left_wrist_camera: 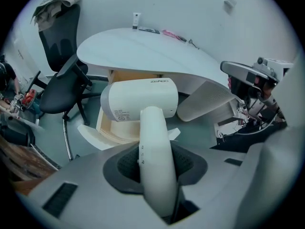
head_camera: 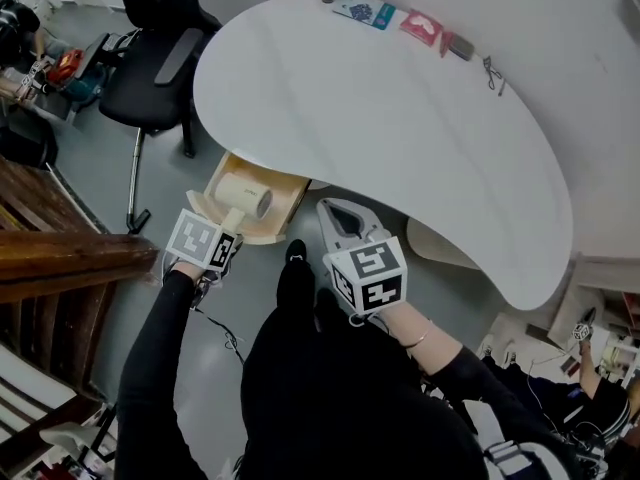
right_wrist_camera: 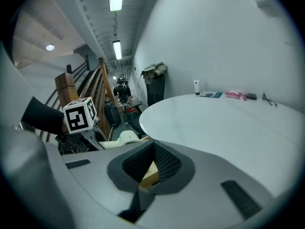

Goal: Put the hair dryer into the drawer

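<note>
White and curved, the surface overhung an open drawer at its near edge. The left gripper had its jaws pinching the hair dryer by the handle. Its barrel sat just beyond them, over the drawer's hollow and inside its rims. The right gripper had its jaws pressed together, empty, just beside the drawer's right edge. Bare floor lay left of the left jaws, up to a chair.
</note>
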Demonstrator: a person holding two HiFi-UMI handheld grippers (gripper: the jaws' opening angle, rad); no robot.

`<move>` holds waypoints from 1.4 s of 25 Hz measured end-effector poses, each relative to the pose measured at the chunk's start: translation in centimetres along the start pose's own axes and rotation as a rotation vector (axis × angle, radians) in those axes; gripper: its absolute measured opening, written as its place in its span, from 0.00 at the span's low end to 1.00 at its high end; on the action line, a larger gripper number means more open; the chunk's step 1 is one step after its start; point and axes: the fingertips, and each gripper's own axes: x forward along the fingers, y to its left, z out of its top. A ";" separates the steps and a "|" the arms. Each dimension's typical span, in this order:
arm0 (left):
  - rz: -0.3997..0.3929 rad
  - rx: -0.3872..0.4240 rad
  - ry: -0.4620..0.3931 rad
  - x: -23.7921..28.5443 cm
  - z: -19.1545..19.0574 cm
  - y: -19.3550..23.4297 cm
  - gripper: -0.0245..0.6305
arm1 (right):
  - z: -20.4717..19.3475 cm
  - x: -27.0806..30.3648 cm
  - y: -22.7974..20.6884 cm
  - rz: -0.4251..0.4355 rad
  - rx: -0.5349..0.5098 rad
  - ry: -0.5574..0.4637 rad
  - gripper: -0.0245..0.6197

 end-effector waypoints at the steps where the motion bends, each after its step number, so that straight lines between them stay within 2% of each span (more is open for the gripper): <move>1: -0.002 0.010 0.016 0.2 0.0 0.3 0.26 | -0.1 0.5 0.3 0.008 -0.002 0.008 0.04; 11: -0.016 0.156 0.184 2.8 1.1 2.5 0.26 | -2.5 6.1 3.2 0.096 -0.039 0.156 0.04; 19: -0.062 0.208 0.271 4.7 1.9 3.7 0.26 | -4.4 10.0 4.6 0.134 -0.058 0.259 0.04; 24: -0.115 0.190 0.341 6.1 2.2 4.0 0.26 | -4.7 11.3 5.0 0.134 -0.040 0.280 0.04; 30: -0.135 0.190 0.418 7.3 2.9 4.6 0.26 | -4.8 12.5 4.7 0.127 -0.013 0.300 0.04; 35: -0.143 0.169 0.423 8.5 3.9 4.3 0.26 | -5.1 13.3 4.4 0.128 0.005 0.314 0.04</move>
